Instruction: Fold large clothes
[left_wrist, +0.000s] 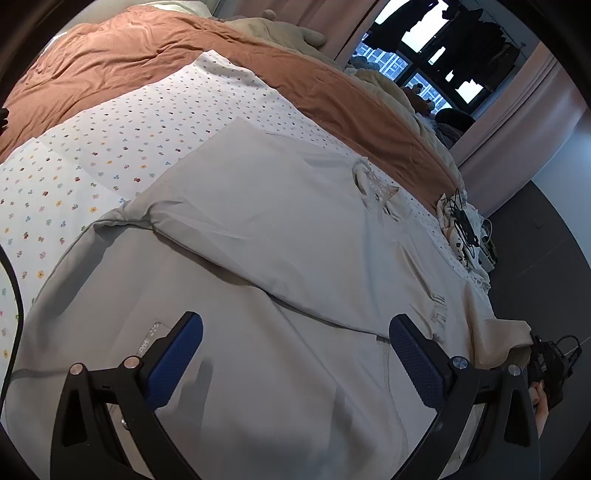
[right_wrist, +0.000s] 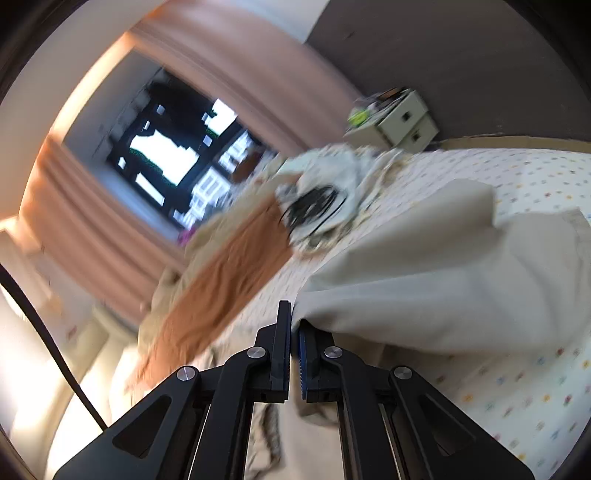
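A large pale grey garment lies spread on the bed, partly folded, with a fold ridge running across its middle. My left gripper is open just above its near part, blue pads wide apart, nothing between them. In the right wrist view my right gripper is shut on an edge of the same pale garment, which is lifted and drapes away to the right. That view is blurred. The right gripper also shows at the garment's right edge in the left wrist view.
The bed has a white flower-print sheet and a rust-brown duvet at the far side. A pile of cloth with black cables lies at the bed's right end. A small drawer unit, pink curtains and a window stand beyond.
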